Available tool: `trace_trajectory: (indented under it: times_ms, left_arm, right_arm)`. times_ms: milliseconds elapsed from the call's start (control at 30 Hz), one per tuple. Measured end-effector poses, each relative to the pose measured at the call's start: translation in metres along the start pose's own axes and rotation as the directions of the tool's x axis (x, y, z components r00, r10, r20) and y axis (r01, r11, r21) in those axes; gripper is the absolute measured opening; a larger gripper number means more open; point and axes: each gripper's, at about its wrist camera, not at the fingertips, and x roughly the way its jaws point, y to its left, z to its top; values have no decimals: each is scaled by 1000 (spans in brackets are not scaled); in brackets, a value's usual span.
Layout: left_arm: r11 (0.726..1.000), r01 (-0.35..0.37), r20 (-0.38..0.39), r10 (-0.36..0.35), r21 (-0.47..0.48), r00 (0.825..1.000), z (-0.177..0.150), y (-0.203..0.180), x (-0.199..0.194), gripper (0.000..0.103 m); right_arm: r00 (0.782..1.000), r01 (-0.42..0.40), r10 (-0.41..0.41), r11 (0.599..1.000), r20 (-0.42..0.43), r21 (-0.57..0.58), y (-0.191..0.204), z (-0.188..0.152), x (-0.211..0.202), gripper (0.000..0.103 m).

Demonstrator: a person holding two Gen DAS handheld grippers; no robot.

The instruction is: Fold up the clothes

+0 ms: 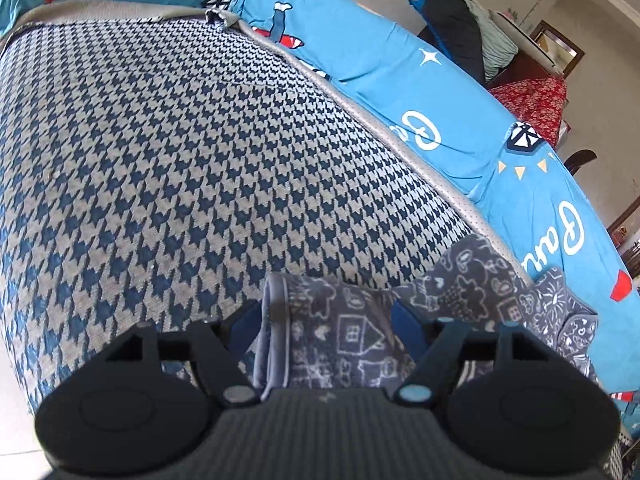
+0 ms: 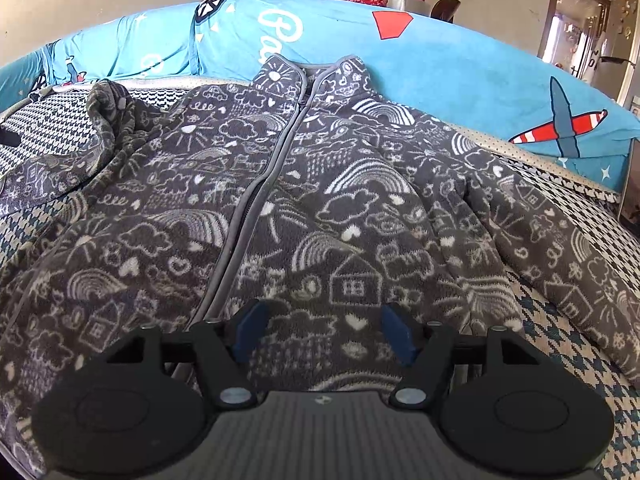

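A dark grey fleece jacket (image 2: 360, 200) with white doodle prints lies face up, zip closed, collar at the far side, on a blue-and-white houndstooth cushion (image 2: 568, 340). Its left sleeve (image 2: 108, 120) is bunched up at the far left; the right sleeve runs out to the right. My right gripper (image 2: 324, 328) stands open low over the jacket's lower front, just right of the zip. In the left wrist view the sleeve's cuffed end (image 1: 352, 332) lies between the fingers of my left gripper (image 1: 326, 326), which is open; the pads do not visibly pinch it.
The houndstooth cushion (image 1: 180, 160) stretches away ahead of the left gripper, edged with grey piping. A bright blue cartoon-print cover (image 1: 400, 60) (image 2: 440, 60) rises behind it. Dark and red cloths (image 1: 532, 100) are piled beyond; a doorway (image 2: 576, 20) is at the far right.
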Motion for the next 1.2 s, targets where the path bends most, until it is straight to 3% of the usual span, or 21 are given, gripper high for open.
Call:
trace_trajectory:
  times_ms: [333, 433, 500, 567, 600, 733, 833, 933, 1067, 1200]
  left_arm:
    - [998, -37, -24, 36, -45, 999, 3, 5, 29, 83]
    - [999, -14, -23, 13, -52, 1000, 0, 1, 37, 67]
    - [999, -9, -27, 8, -33, 1000, -3, -5, 42, 42]
    - [1000, 7, -33, -8, -29, 999, -6, -9, 42, 23]
    - [999, 20, -29, -21, -34, 999, -8, -12, 39, 18]
    - [992, 128, 20, -128, -18, 992, -13, -25, 8, 13]
    - [971, 238, 29, -239, 37, 971, -23, -38, -19, 12]
    - [939, 321, -13, -322, 124, 947, -45, -54, -42, 12]
    - [908, 357, -118, -339, 219, 933, -94, -70, -54, 12]
    - [892, 353, -171, -315, 281, 933, -130, -74, -63, 12]
  right_arm:
    - [1000, 6, -6, 1000, 3, -9, 1, 0, 1, 68]
    - [1000, 5, -4, 1000, 5, -12, 1, 0, 1, 68]
    - [1000, 4, -4, 1000, 7, -14, 1, 0, 1, 68]
    - [1000, 4, -4, 1000, 8, -15, 1, 0, 1, 68]
    - [1000, 4, -4, 1000, 7, -15, 2, 0, 1, 68]
    - [1000, 4, -4, 1000, 5, -14, 2, 0, 1, 68]
    - [1000, 3, -3, 1000, 4, -12, 2, 0, 1, 68]
    - [1000, 1, 0, 1000, 6, -11, 1, 0, 1, 68]
    - [1000, -2, 2, 1000, 6, -11, 0, 0, 0, 68]
    - [1000, -4, 4, 1000, 5, -10, -1, -2, -3, 68]
